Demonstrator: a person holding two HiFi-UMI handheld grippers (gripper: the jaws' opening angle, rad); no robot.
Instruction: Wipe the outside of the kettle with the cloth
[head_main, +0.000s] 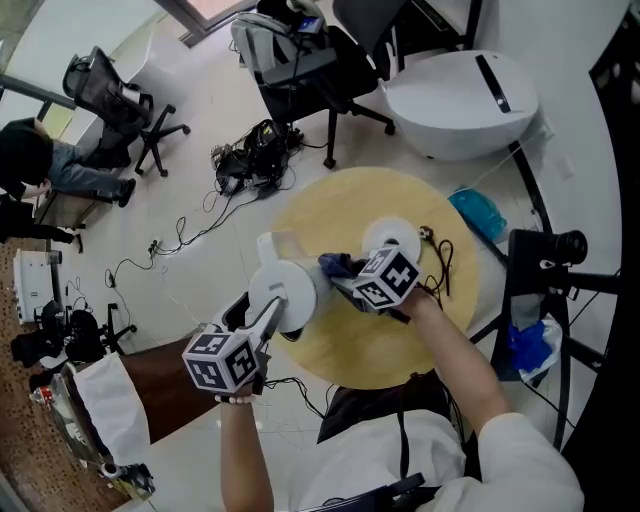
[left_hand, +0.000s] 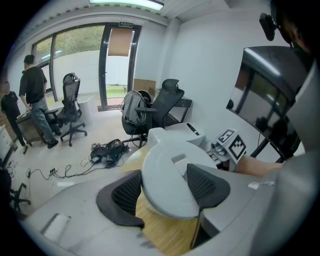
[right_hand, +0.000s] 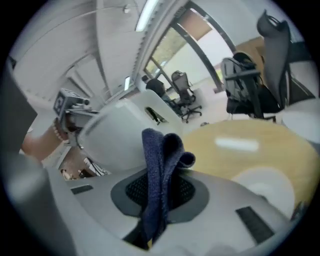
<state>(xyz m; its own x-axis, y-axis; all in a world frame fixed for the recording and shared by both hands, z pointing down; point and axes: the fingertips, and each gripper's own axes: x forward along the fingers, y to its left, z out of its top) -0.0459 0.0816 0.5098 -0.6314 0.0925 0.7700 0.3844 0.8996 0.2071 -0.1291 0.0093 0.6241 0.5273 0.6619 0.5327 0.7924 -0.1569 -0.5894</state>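
My left gripper (left_hand: 170, 186) is clamped across the kettle (head_main: 285, 292). It looks rigid, smooth and likely slippery, so a wide hold on its body suits it. Just right of the kettle, my right gripper (head_main: 345, 280) pinches the soft, limp cloth (right_hand: 159, 165). The round table (head_main: 340, 210) lies beneath the kettle.

The right claw (right_hand: 160, 199) pinches a dark blue cloth (right_hand: 158, 156) just beside the white kettle (right_hand: 116, 141).

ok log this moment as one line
left gripper: shut on kettle | right gripper: shut on cloth | cloth: beside kettle, contact unclear
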